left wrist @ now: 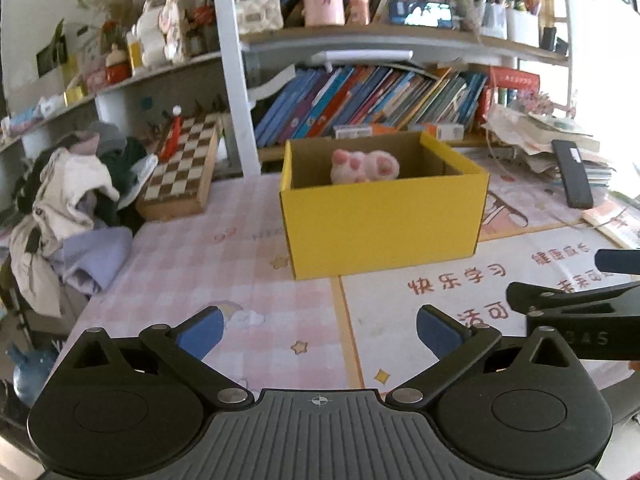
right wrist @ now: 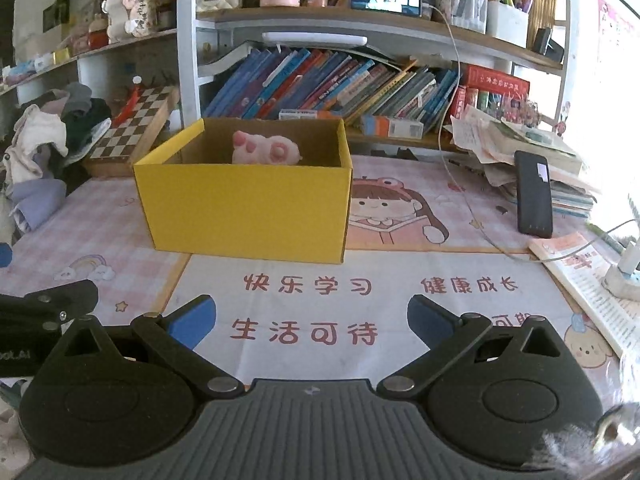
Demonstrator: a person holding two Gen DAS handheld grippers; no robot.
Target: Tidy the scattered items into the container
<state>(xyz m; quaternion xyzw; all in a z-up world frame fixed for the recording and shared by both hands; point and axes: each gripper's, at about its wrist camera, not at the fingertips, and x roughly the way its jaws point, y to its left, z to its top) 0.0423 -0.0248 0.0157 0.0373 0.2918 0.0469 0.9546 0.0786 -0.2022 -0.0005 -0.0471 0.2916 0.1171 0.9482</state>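
A yellow cardboard box point(left wrist: 384, 220) point(right wrist: 248, 208) stands open-topped on the pink desk mat. Inside it lies a pink-and-white plush toy point(left wrist: 365, 166) point(right wrist: 266, 152), its paws showing above the rim. My left gripper point(left wrist: 320, 330) hovers over the mat well in front of the box, blue pads wide apart, nothing between them. My right gripper point(right wrist: 311, 318) is likewise open and empty, in front of the box and slightly to its right. Part of the right gripper's body shows at the right edge of the left wrist view.
A pile of clothes point(left wrist: 76, 200) and a chessboard box point(left wrist: 180, 168) sit at the left. Leaning books point(right wrist: 328, 84) fill the shelf behind. A black phone point(right wrist: 534, 194), stacked papers point(right wrist: 516, 136), a white cable point(right wrist: 472, 204) and an open booklet point(right wrist: 588, 284) lie at the right.
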